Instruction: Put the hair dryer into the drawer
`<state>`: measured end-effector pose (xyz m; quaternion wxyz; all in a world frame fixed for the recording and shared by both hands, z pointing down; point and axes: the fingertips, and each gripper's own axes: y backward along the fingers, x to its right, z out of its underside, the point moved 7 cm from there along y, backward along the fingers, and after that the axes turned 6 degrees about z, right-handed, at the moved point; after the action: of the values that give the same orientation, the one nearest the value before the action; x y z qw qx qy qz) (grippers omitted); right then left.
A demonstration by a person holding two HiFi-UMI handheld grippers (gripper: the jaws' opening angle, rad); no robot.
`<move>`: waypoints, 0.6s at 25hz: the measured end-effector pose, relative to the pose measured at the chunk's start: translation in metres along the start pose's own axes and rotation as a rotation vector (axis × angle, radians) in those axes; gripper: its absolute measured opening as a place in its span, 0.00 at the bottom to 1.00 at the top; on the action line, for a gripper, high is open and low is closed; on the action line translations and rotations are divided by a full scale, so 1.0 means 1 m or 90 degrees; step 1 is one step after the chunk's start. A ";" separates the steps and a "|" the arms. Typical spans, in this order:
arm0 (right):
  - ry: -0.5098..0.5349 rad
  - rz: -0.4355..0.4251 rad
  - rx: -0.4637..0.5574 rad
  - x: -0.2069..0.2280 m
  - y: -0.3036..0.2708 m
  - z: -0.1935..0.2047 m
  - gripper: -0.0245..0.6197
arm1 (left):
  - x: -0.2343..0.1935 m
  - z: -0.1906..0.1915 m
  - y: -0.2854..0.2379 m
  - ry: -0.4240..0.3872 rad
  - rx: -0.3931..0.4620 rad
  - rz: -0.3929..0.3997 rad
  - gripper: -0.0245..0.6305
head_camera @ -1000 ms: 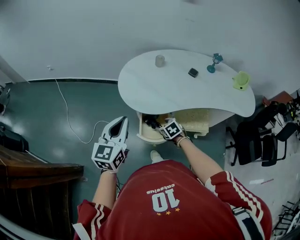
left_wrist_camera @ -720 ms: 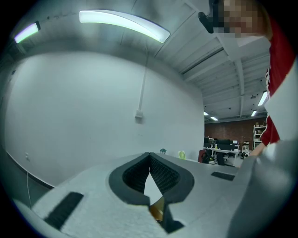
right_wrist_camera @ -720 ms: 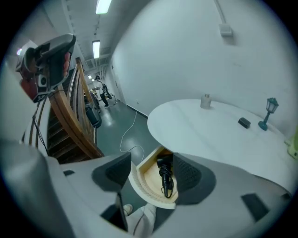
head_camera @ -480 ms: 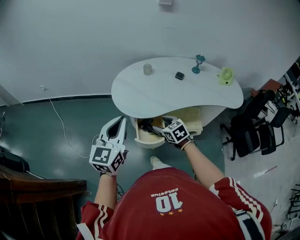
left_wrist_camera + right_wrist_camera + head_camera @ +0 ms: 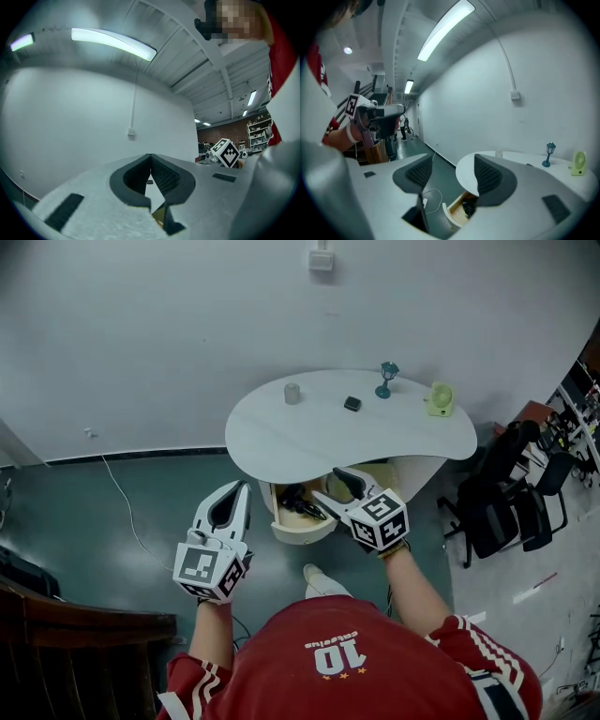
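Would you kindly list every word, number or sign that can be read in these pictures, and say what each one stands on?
"10": white, on the back of the person's red shirt.
A small white word arched above that number: too small to read.
The left gripper and right gripper carry only square black-and-white marker patterns, with no letters or digits.
No other text shows in any view.

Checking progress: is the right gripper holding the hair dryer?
No, the right gripper is open and empty, while the hair dryer lies in the open drawer.
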<state>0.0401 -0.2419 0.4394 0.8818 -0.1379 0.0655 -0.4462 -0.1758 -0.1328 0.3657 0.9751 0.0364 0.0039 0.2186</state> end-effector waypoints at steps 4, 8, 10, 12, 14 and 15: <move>0.010 0.024 0.078 -0.013 0.035 -0.036 0.48 | 0.009 -0.017 0.017 -0.016 0.027 0.011 0.04; 0.017 0.062 0.138 -0.022 0.067 -0.067 0.48 | 0.011 -0.031 0.028 -0.021 0.046 0.015 0.04; 0.026 0.082 0.159 -0.027 0.082 -0.078 0.48 | 0.011 -0.039 0.033 -0.027 0.052 0.018 0.04; 0.036 0.100 0.178 -0.030 0.096 -0.087 0.48 | 0.012 -0.047 0.036 -0.031 0.059 0.026 0.04; 0.037 0.117 0.193 -0.032 0.108 -0.093 0.48 | 0.013 -0.053 0.036 -0.033 0.067 0.031 0.04; 0.037 0.126 0.198 -0.033 0.113 -0.095 0.48 | 0.012 -0.055 0.036 -0.034 0.072 0.031 0.04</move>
<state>0.0855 -0.1692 0.3147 0.9298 0.0204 0.0342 -0.3659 -0.1811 -0.0914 0.3133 0.9656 0.0971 -0.0110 0.2409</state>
